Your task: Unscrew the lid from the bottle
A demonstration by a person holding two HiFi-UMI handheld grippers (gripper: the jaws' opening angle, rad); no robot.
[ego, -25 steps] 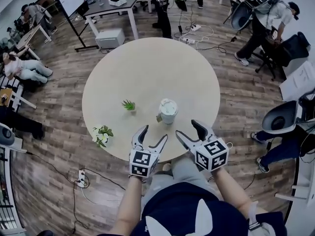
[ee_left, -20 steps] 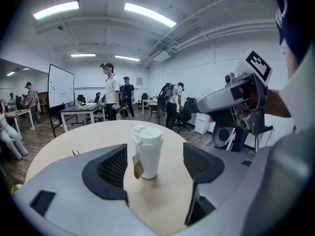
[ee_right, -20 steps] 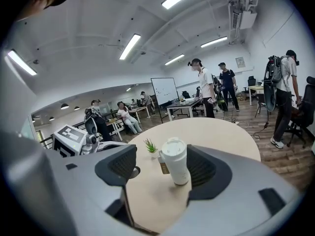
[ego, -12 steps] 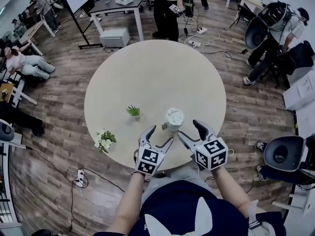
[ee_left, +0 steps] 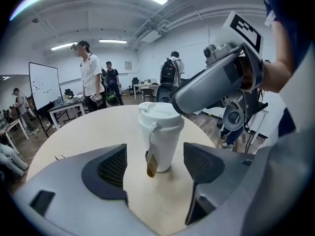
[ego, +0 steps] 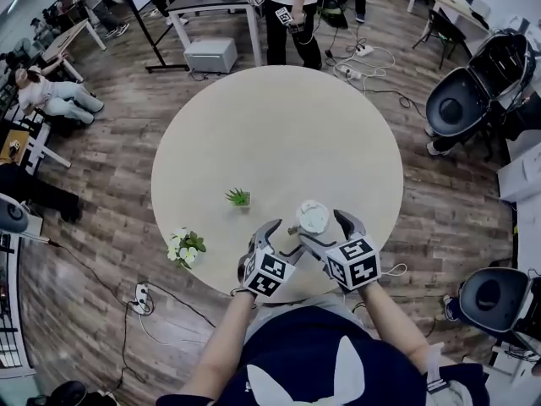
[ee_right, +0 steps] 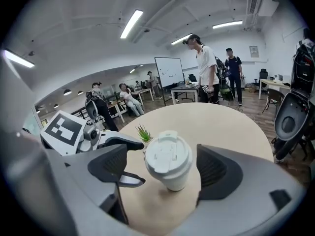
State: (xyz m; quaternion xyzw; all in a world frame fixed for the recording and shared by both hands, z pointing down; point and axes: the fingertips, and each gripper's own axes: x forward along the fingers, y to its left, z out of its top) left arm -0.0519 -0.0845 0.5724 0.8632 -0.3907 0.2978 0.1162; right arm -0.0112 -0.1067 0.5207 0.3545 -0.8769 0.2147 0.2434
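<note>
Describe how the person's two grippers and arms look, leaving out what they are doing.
Both the left gripper and the right gripper have curved grey jaws lined with dark, mesh-textured pads. Each carries a white cube printed with black square markers. The person wears a dark top with a white print; the forearms are not sleeved.

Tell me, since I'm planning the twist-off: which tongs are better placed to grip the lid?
Right. The right tongs, just opened wider, look down on the lid between them, untouched; the left tongs face the bottle lower down, better for steadying it.
</note>
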